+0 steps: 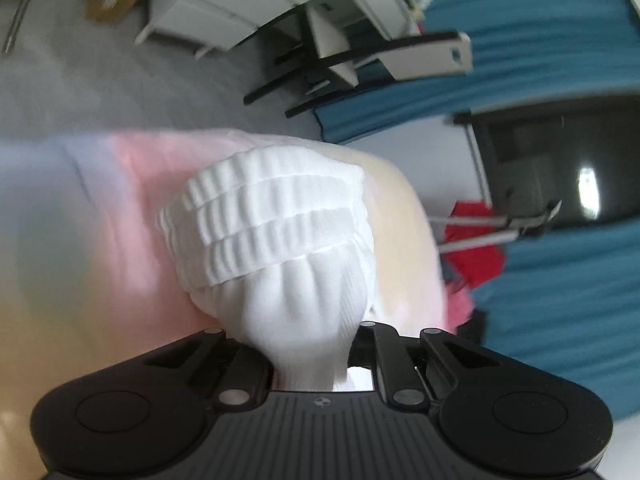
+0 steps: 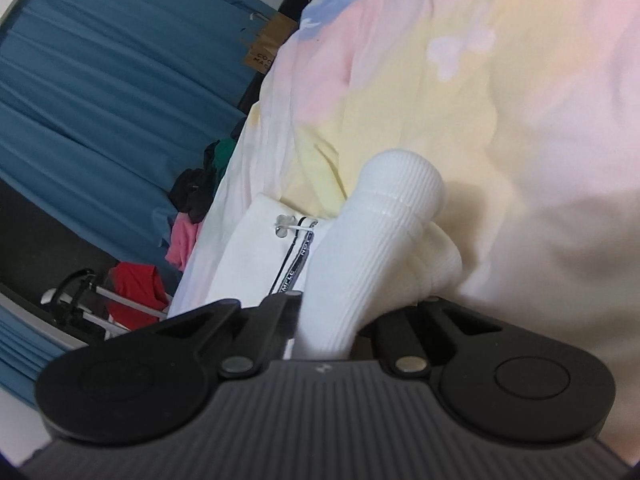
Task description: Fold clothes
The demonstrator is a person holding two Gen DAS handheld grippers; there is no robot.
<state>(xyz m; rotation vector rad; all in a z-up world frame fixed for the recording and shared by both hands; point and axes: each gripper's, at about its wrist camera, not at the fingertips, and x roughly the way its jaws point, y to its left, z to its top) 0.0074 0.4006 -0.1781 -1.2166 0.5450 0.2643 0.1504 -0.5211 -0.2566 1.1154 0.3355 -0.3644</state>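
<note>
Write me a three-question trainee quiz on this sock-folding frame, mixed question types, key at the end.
1. True or false: the left gripper is shut on a white sock.
2. Multiple choice: in the right wrist view, what lies beside the sock held by the right gripper? A) a white garment with a tag B) a pair of jeans C) a shoe
3. Fill in: the socks are held over a pastel ___.

Key: 1 true; 2 A; 3 sheet
</note>
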